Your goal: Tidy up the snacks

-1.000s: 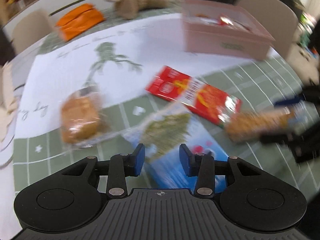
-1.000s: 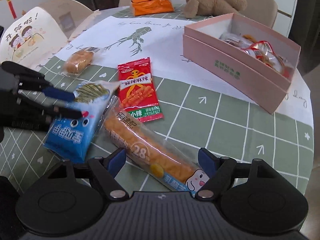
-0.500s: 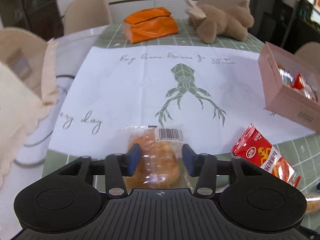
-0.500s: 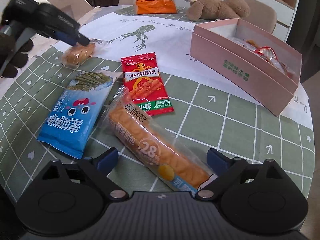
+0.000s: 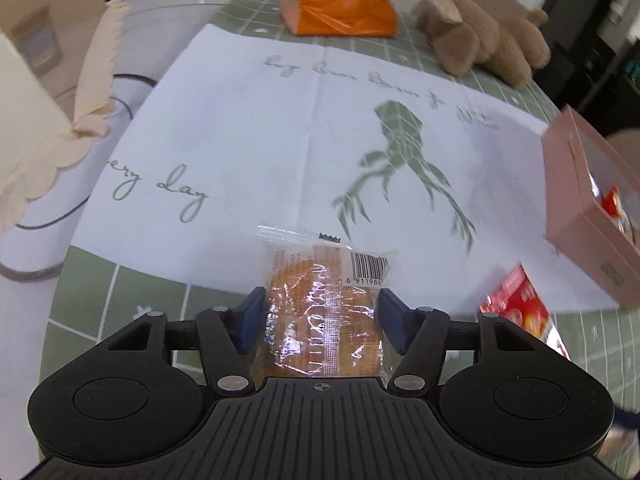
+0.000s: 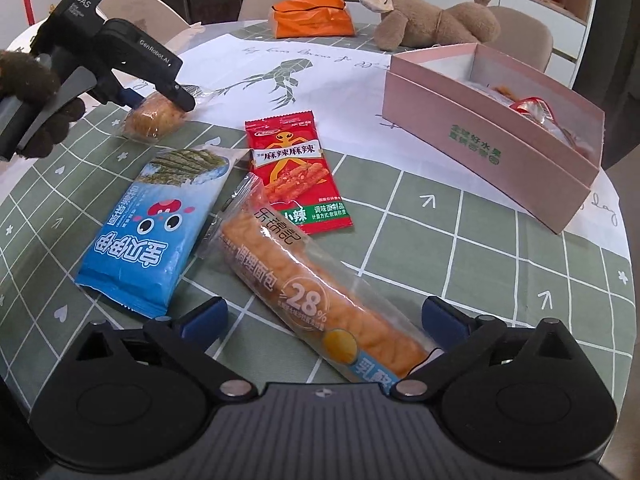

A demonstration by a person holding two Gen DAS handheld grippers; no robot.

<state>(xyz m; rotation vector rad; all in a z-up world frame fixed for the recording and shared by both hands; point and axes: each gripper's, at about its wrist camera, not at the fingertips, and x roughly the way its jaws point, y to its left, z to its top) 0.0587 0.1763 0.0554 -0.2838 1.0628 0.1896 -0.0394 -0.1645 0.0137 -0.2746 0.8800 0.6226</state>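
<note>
Left gripper (image 5: 322,322) straddles the small clear-wrapped orange bun (image 5: 320,320) at the table's left, on the green grid cloth's (image 6: 460,248) boundary with the white printed sheet; jaws are opening, pads flanking the wrapper, not visibly pressing. Blue seaweed snack bag (image 6: 156,236), red spicy-strip packet (image 6: 296,176) and long clear-wrapped orange bread stick (image 6: 304,284) lie mid-table. Right gripper (image 6: 324,322), jaws opening, brackets the stick's near end, likely the next pick. Open pink cardboard box (image 6: 480,144) sits far right near the table edge; the cloth between looks clear for carrying.
</note>
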